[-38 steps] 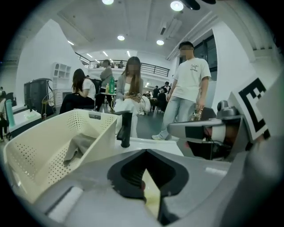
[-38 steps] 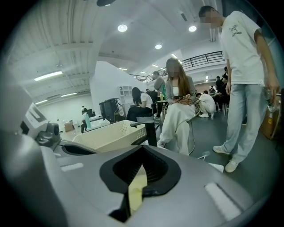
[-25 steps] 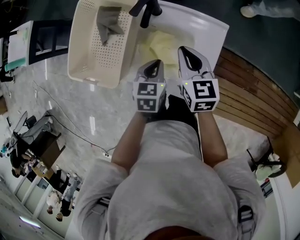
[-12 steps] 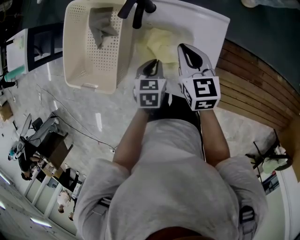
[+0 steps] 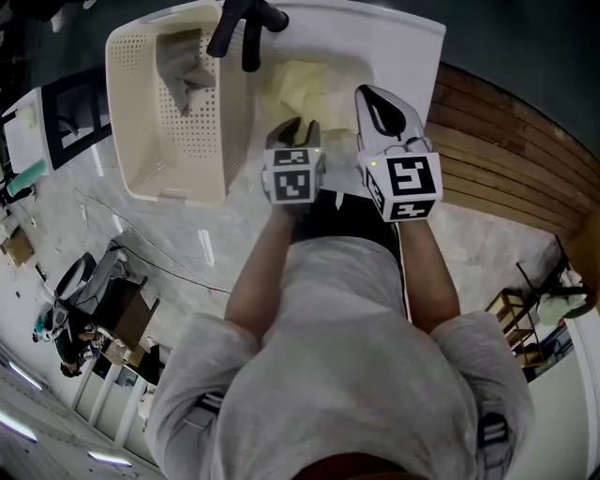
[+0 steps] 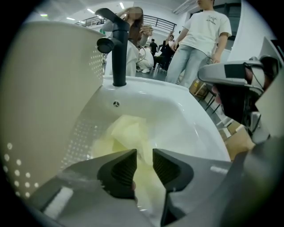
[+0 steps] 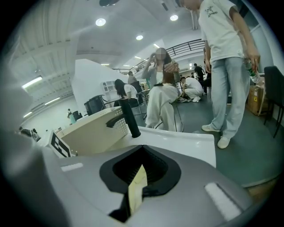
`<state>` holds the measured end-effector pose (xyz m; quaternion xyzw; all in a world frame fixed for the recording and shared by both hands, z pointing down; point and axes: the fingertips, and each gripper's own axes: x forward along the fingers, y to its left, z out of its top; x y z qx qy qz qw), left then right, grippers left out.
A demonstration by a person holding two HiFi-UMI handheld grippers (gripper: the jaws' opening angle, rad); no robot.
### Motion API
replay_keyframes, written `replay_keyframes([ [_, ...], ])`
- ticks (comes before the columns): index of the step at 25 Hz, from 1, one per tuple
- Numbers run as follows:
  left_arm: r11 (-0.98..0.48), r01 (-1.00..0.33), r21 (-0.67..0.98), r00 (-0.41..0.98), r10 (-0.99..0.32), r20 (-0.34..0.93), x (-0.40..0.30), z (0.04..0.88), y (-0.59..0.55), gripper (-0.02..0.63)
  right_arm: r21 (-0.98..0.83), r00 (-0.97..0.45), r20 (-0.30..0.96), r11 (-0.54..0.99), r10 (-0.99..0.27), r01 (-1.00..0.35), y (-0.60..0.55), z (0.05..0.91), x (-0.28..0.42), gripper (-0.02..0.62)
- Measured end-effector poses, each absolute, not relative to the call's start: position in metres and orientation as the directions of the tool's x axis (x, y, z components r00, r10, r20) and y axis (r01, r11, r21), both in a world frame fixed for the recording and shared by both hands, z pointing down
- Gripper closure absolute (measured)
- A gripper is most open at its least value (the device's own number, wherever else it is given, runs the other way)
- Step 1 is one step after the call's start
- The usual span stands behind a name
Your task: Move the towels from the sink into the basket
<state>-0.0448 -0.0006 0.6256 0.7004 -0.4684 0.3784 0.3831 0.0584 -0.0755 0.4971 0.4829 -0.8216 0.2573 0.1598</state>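
A pale yellow towel (image 5: 309, 84) lies crumpled in the white sink (image 5: 394, 47), below the black faucet (image 5: 246, 28). A grey towel (image 5: 183, 70) lies inside the cream perforated basket (image 5: 141, 141), which stands against the sink's left side. My left gripper (image 5: 295, 129) points steeply down over the yellow towel (image 6: 128, 137). Its jaws have just been opening and stand apart, with nothing pressed between the pads (image 6: 144, 162). My right gripper (image 5: 367, 94) hovers shut at the sink's right rim. A yellow sliver shows in its slit (image 7: 142, 150); whether it is pinched I cannot tell.
The faucet (image 6: 117, 48) rises at the sink's back edge, close to the basket wall (image 6: 49, 88). A wooden slatted platform (image 5: 506, 159) curves round the sink's right. A person in a white shirt (image 7: 226, 66) stands beyond the sink, and others sit farther back.
My left gripper has sunk toward the yellow towel and its jaws have parted. The right gripper dipped a little and stayed shut. The grey towel has not moved in the basket.
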Motion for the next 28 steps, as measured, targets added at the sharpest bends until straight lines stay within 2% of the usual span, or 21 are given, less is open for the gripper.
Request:
replay_keyframes([
  [4, -0.29, -0.944, 0.159, 0.26, -0.352, 0.899, -0.045, 0.63, -0.007, 0.494, -0.26, -0.447, 0.528, 0.363, -0.722, -0.894, -0.073, 0.498, 0.071, 0.589],
  [6, -0.302, -0.944, 0.137, 0.245, -0.358, 0.901, -0.047, 0.631, -0.01, 0.569, -0.255, -0.435, 0.53, 0.352, -0.728, -0.901, -0.072, 0.497, 0.076, 0.589],
  [7, -0.307, -0.943, 0.128, 0.239, -0.361, 0.901, -0.047, 0.631, -0.011, 0.583, -0.252, -0.43, 0.53, 0.348, -0.731, -0.903, -0.072, 0.496, 0.079, 0.589],
  [16, -0.304, -0.948, 0.099, 0.235, -0.454, 0.859, -0.048, 0.598, -0.027, 0.584, -0.232, -0.445, 0.5, 0.38, -0.743, -0.895, -0.075, 0.476, 0.08, 0.589],
  [28, -0.268, -0.959, 0.091, 0.255, -0.684, 0.684, -0.045, 0.479, -0.046, 0.584, -0.182, -0.526, 0.441, 0.501, -0.728, -0.846, -0.062, 0.425, 0.054, 0.589],
])
